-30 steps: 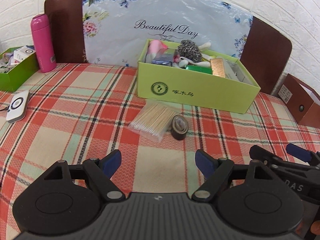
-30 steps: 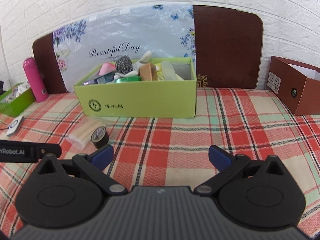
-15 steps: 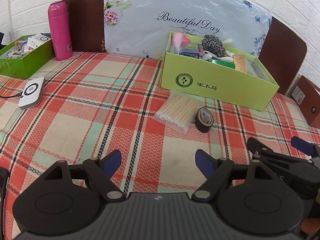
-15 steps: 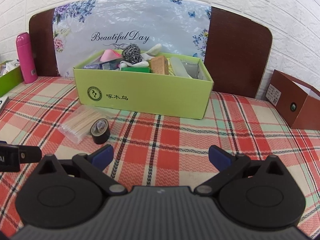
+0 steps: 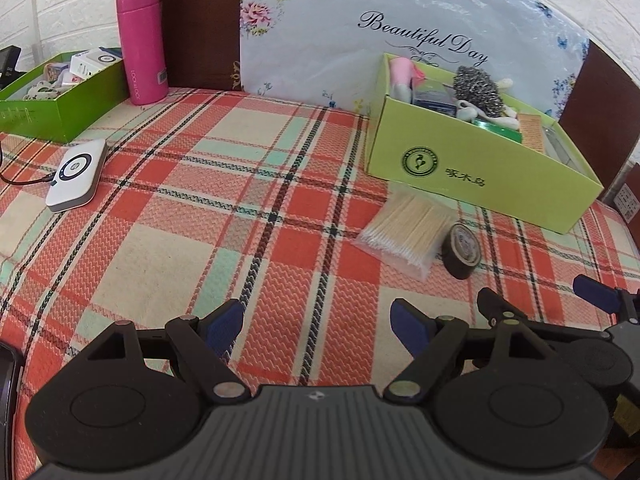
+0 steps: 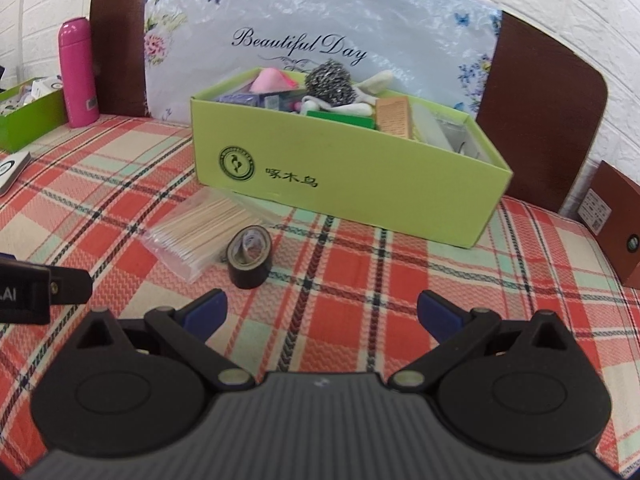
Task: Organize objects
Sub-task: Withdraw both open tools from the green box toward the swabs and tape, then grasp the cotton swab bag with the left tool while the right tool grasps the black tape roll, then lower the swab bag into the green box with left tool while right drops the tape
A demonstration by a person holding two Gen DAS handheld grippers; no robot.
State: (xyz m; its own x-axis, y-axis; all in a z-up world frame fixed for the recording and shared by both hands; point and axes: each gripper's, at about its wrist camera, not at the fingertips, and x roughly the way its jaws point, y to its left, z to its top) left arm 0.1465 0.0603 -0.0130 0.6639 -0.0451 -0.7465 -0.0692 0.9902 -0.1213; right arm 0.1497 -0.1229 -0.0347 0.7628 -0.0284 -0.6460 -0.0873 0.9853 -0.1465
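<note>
A clear pack of wooden sticks (image 5: 404, 232) (image 6: 196, 232) lies on the plaid cloth in front of a lime-green box (image 5: 472, 172) (image 6: 360, 184) filled with small items. A black tape roll (image 5: 462, 250) (image 6: 250, 256) stands against the pack's right side. My left gripper (image 5: 318, 326) is open and empty, low over the cloth, well left of and nearer than the pack. My right gripper (image 6: 322, 312) is open and empty, just short of the tape roll and a little to its right. The right gripper (image 5: 536, 300) also shows at the lower right of the left wrist view.
A pink bottle (image 5: 142, 40) and a dark-green box (image 5: 60, 100) of small items stand at the back left. A white device (image 5: 76, 174) with a cable lies left. A brown box (image 6: 616, 216) sits at the right edge. A floral "Beautiful Day" panel (image 6: 320, 28) leans behind.
Both views have swung left and moved closer. The pack and tape roll now sit further right in the left view and larger in the right view. Both grippers stayed open.
</note>
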